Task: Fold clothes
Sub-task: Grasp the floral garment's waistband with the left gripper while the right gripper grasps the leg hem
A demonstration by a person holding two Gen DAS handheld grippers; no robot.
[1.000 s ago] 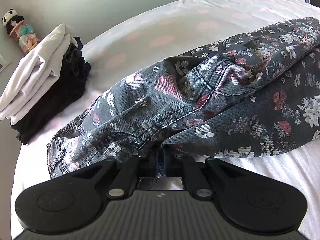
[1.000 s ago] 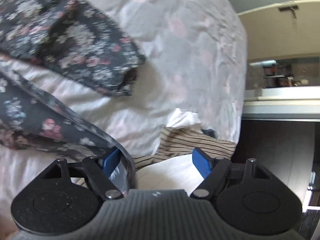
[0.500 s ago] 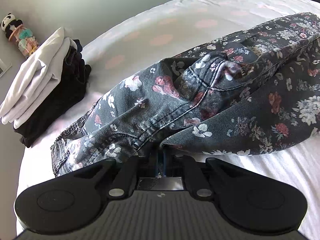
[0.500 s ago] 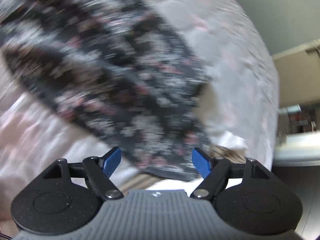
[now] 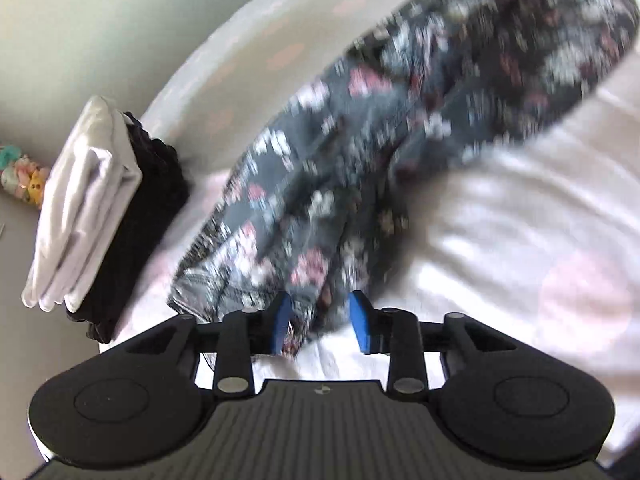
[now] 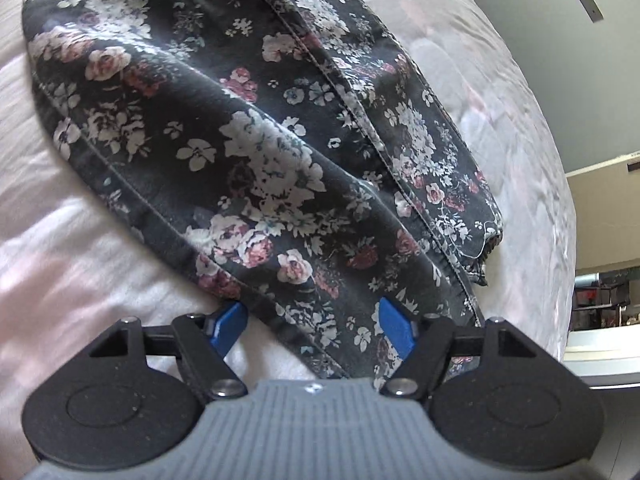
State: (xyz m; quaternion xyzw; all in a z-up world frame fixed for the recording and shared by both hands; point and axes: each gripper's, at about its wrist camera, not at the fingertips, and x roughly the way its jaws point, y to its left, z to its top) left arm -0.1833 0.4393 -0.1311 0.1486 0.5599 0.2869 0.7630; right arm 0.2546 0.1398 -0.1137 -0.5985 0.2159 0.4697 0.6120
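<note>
Dark floral jeans (image 5: 360,152) lie stretched across the white bed, blurred by motion in the left wrist view. My left gripper (image 5: 322,322) is open, its blue pads apart with the waist end of the jeans hanging loose between them. In the right wrist view the doubled-over legs of the floral jeans (image 6: 256,152) lie flat on the sheet, hems toward the right. My right gripper (image 6: 312,326) is open just above the near edge of the legs, with fabric passing under the gap.
A stack of folded clothes (image 5: 92,216), white on top of black, sits at the bed's left edge. A small toy figure (image 5: 20,176) stands by the wall beyond it. The white sheet (image 5: 520,240) lies bare to the right of the jeans.
My left gripper has opened and let go of the jeans' waist, and the view has swung. My right gripper stayed open and moved over the folded legs.
</note>
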